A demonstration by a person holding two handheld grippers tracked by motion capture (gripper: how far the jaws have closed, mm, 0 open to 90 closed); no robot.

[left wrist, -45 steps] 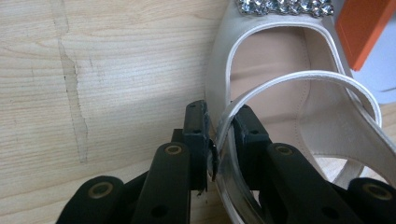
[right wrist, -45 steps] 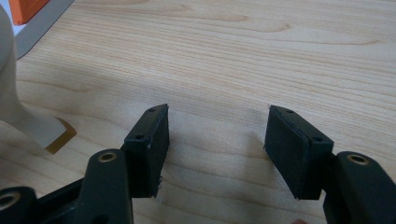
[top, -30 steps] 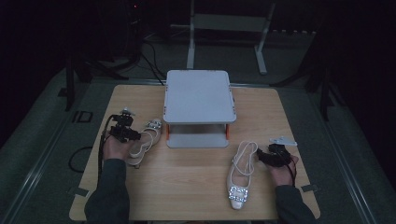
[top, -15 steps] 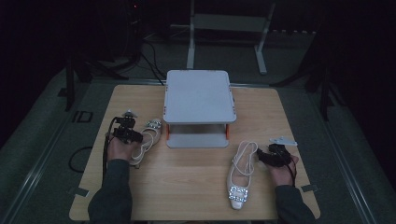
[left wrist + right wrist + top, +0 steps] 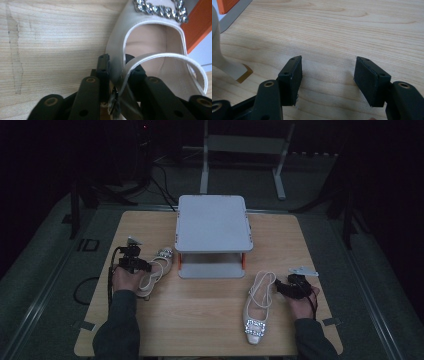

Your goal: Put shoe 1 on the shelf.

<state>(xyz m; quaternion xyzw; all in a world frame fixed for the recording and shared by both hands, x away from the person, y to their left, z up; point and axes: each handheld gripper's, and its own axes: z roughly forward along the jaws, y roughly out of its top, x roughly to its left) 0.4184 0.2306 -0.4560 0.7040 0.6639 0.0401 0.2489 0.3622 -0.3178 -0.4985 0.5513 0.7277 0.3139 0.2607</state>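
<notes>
Jaws of the left gripper (image 5: 115, 75) stay clamped on the left shoe (image 5: 150, 52); right gripper (image 5: 327, 80) remains wide open, empty, so lifting can begin.

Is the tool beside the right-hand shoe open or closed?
Open. The right tool's black jaws stand wide apart over bare light wooden table, holding nothing.

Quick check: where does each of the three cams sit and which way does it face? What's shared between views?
High view: fixed above the person's side, looking forward and down on the table; forearms, left tongs and right tongs show.
Left gripper view: on the left tongs, looking along its jaws, shut on the left shoe; black jaws show.
Right gripper view: on the right tongs, looking along its open jaws at bare wood, right shoe heel at left.
Shared: high and left gripper views both show the left shoe and grey riser stand.
</notes>
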